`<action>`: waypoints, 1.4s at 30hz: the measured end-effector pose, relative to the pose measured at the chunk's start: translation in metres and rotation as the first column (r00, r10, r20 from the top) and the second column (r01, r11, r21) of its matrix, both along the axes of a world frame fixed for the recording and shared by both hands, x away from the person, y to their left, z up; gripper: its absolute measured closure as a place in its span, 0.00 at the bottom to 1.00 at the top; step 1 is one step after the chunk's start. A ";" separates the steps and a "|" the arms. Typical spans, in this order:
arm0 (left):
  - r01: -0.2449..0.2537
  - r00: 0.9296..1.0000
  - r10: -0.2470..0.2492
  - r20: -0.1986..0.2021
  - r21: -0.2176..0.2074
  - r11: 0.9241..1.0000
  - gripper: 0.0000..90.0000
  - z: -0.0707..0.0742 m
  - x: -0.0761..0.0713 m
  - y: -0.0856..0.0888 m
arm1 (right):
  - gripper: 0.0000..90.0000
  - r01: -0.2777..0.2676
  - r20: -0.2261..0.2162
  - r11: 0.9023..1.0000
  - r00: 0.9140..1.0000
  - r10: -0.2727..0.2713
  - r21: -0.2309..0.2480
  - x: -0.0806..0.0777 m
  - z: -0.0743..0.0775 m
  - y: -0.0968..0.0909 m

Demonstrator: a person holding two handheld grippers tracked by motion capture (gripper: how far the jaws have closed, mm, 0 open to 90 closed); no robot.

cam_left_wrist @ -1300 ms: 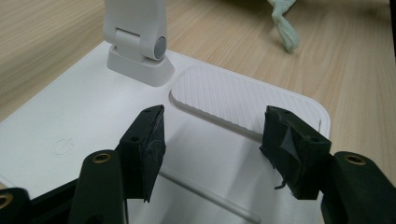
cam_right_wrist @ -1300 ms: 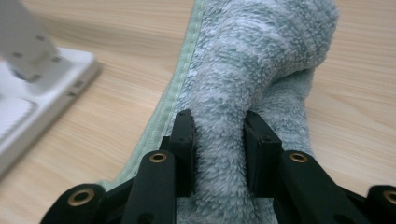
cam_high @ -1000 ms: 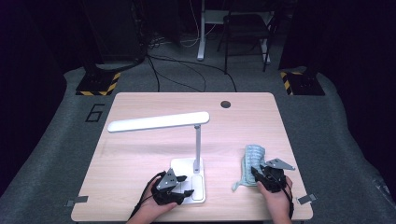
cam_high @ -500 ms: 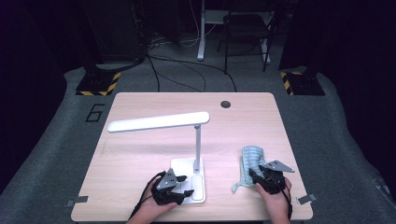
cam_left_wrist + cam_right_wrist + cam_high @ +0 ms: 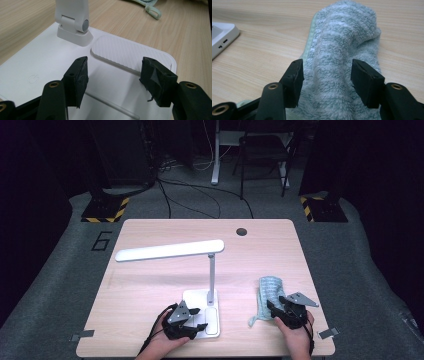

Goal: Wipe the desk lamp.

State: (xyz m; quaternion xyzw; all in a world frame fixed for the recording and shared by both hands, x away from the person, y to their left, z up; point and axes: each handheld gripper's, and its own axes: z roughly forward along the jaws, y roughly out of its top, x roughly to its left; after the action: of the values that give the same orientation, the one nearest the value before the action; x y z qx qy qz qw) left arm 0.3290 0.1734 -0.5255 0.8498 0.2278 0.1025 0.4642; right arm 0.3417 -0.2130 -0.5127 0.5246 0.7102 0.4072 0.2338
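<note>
**Two Grippers, One Lamp, One Cloth**

Grippers are counted as two in the high view. One left gripper (image 5: 192,320) is seen over the white base (image 5: 202,317) of one desk lamp (image 5: 212,275), whose flat head (image 5: 170,251) is carried on a single upright post. One right gripper (image 5: 277,310) is held at the near end of one pale blue-green cloth (image 5: 270,292), which lies on the wooden table (image 5: 150,285) to the right of the lamp. One dark round hole (image 5: 242,231) is marked near the table's far edge.

In the left gripper view, two black jaws are shown standing apart above the base (image 5: 37,65), with nothing between them; one ribbed pad (image 5: 125,53) and one hinge foot (image 5: 75,27) are visible, and one loop of the cloth (image 5: 152,11) lies beyond.

In the right gripper view, the two jaws are shown spread wide, having just been opening, with a raised fold of the cloth (image 5: 339,57) between them; whether the pads touch the pile cannot be told. One corner of the base (image 5: 222,37) is seen at left.
</note>
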 end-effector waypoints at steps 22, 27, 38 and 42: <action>0.002 1.000 -0.002 -0.002 -0.004 1.000 0.43 0.000 0.000 0.000 | 0.48 -0.060 0.112 0.996 0.992 0.053 0.058 -0.012 0.041 0.011; 0.002 1.000 -0.002 -0.010 0.003 1.000 0.42 0.001 0.000 0.001 | 0.49 -0.120 0.117 0.990 0.987 0.111 0.069 -0.012 0.049 0.026; -0.036 0.999 0.036 -0.011 -0.035 0.999 0.41 0.017 0.004 0.017 | 0.49 -0.254 0.168 0.966 0.955 0.244 0.041 -0.010 0.082 0.068; -0.059 0.998 0.059 -0.010 -0.057 0.997 0.42 0.023 0.004 0.026 | 0.49 -0.290 0.166 0.957 0.944 0.284 0.011 -0.009 0.090 0.084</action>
State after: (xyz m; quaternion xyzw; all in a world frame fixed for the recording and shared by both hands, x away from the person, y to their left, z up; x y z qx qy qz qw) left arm 0.3329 0.1990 -0.5020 0.8293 0.2577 0.1059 0.4843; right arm 0.3331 -0.1286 -0.4229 0.3847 0.7502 0.4908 0.2197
